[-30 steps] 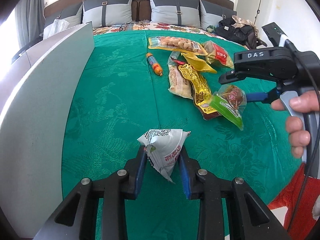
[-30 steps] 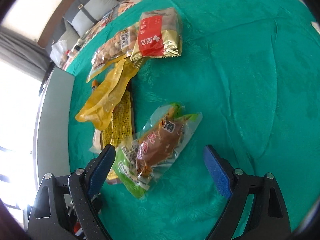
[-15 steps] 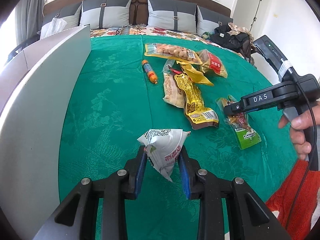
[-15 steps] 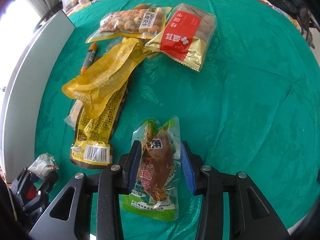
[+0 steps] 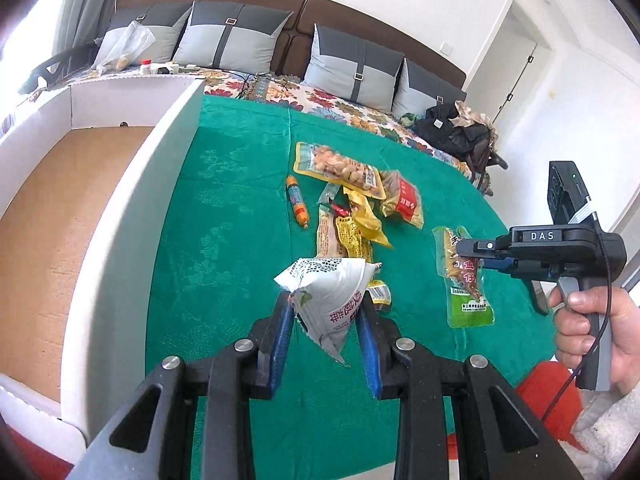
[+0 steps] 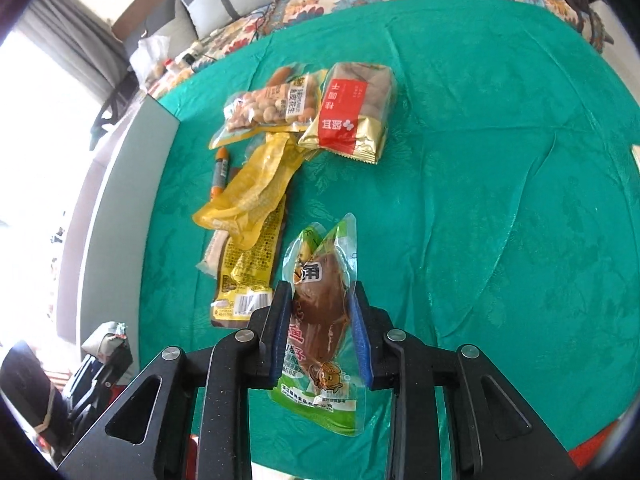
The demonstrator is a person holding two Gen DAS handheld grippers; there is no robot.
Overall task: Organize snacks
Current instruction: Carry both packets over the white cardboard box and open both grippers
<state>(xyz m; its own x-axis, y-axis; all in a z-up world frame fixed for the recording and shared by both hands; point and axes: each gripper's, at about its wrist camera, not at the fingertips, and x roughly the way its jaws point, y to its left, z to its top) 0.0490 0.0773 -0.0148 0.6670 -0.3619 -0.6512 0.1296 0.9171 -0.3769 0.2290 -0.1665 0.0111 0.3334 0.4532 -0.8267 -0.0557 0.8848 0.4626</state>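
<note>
Both hands have risen: left gripper [image 5: 324, 320] angled downward, clamping the white packet [image 5: 330, 300]; right gripper [image 6: 318, 328] closing on the green pouch [image 6: 320, 320], lifted off the bed [image 6: 500, 160].

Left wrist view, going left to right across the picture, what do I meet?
Cardboard box → orange sausage stick → white packet in the left gripper → green fish packet → right gripper, closing on it → hand.
</note>
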